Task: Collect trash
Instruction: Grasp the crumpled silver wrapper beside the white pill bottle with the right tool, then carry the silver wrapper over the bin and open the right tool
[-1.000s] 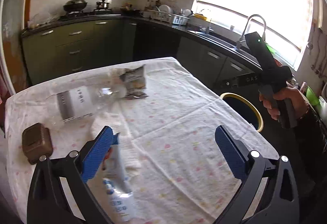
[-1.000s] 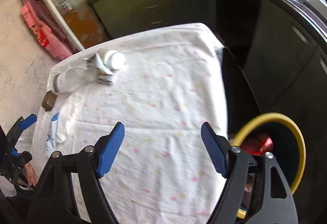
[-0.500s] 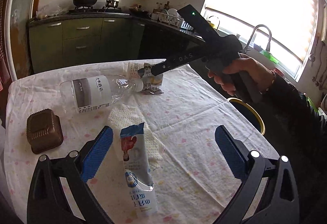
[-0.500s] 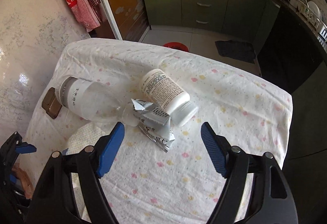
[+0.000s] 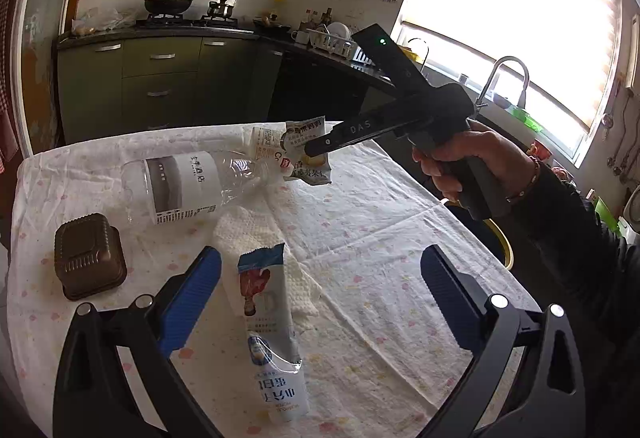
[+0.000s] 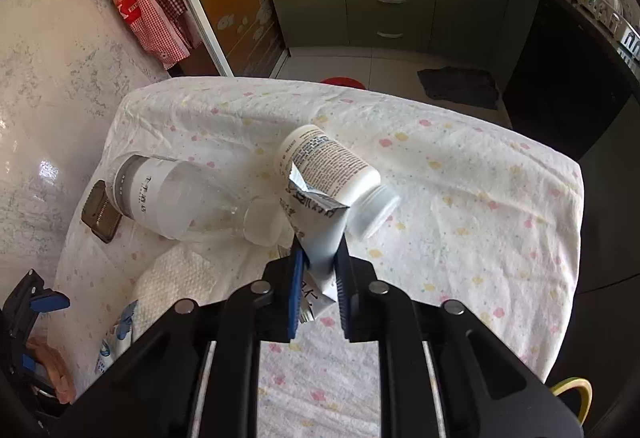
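The right gripper (image 6: 318,278) clamps a crumpled wrapper (image 6: 316,222) — the left gripper (image 5: 320,294) hangs spread wide above a pouch (image 5: 270,326).

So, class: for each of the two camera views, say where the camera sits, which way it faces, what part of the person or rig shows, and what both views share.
Left wrist: sits on the left tongs, open, facing across the table to the kitchen window; shows the right hand on its handle.
Right wrist: sits on the right tongs, facing down over the table towards the green cabinets; they pinch a snack wrapper.
Shared: clear plastic bottle, the wrapper, white pill bottle.
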A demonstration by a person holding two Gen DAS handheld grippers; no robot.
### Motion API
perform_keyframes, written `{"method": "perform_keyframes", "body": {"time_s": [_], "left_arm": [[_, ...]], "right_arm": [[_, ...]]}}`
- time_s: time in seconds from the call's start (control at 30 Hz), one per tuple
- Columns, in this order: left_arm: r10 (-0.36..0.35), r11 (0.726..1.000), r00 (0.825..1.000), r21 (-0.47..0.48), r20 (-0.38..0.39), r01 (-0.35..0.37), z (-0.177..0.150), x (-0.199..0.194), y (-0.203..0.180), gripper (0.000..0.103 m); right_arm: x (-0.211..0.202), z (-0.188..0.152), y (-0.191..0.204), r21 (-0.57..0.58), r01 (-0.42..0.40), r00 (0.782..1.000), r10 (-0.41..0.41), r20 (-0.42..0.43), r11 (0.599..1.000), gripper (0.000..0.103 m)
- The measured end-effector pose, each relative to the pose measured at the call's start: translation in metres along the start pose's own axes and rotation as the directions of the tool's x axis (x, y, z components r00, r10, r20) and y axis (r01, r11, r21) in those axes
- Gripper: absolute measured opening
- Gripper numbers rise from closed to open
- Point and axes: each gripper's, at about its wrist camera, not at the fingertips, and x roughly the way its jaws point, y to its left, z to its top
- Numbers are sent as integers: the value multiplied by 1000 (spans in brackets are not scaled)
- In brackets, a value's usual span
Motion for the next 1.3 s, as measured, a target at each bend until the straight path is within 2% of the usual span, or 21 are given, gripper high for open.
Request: {"method": "perform_keyframes", "body": {"time_s": [0.17, 0.27, 0.33, 0.43, 0.5, 0.6, 0.73, 0.8, 0.83, 0.87, 0.9, 0.97, 1.07, 1.2, 1.3], "left_arm": [[-2, 1000, 1000, 17, -8, 2, -1, 2, -4, 98], [-5, 1000, 1000, 29, -11, 6, -1, 3, -7, 98], [-8, 999, 1000, 37, -14, 8, -2, 3, -9, 98], [-16, 999, 1000, 44, -19, 17, -2, 4, -12, 98], [-24, 999, 999, 46, -21, 25, -3, 5, -14, 98], [-40, 998, 999, 48, -24, 41, -2, 6, -16, 98], [-41, 998, 998, 48, -38, 43, -3, 9, -19, 98], [-35, 998, 998, 52, -45, 37, -3, 11, -21, 98], [-30, 998, 998, 56, -48, 33, -3, 11, -23, 98], [-27, 998, 998, 58, -50, 30, -3, 11, -25, 98], [-23, 998, 998, 62, -53, 26, -2, 10, -27, 98], [-25, 997, 998, 68, -61, 29, -2, 8, -31, 98], [-9, 996, 996, 85, -84, 16, -5, 5, -37, 98], [78, 991, 986, 119, -147, -60, -15, 4, -39, 98], [167, 981, 966, 131, -200, -142, -19, 6, -32, 98]], "right_arm": [[-27, -17, -5, 31, -37, 999, 36, 19, 999, 15], [-52, -35, -14, 55, -26, 999, 23, 45, 998, 15], [-74, -52, -29, 100, -2, 998, -5, 69, 995, 15], [-106, -85, -66, 196, 72, 992, -90, 84, 978, 15], [-119, -117, -99, 285, 126, 987, -150, 64, 950, 15], [-131, -167, -152, 400, 253, 961, -277, 1, 881, 15], [-120, -228, -211, 505, 356, 932, -341, -127, 786, 17], [-111, -247, -231, 529, 410, 910, -373, -182, 743, 26], [-108, -254, -239, 527, 453, 889, -407, -208, 719, 34], [-107, -258, -243, 523, 485, 872, -437, -222, 701, 39], [-107, -261, -246, 530, 491, 867, -444, -224, 692, 40], [-109, -263, -243, 554, 441, 892, -412, -185, 706, 40], [-114, -257, -225, 535, 409, 905, -403, -136, 739, 44], [-120, -248, -199, 505, 340, 931, -361, -60, 793, 50], [-119, -237, -182, 473, 299, 943, -332, -15, 829, 51]]}}
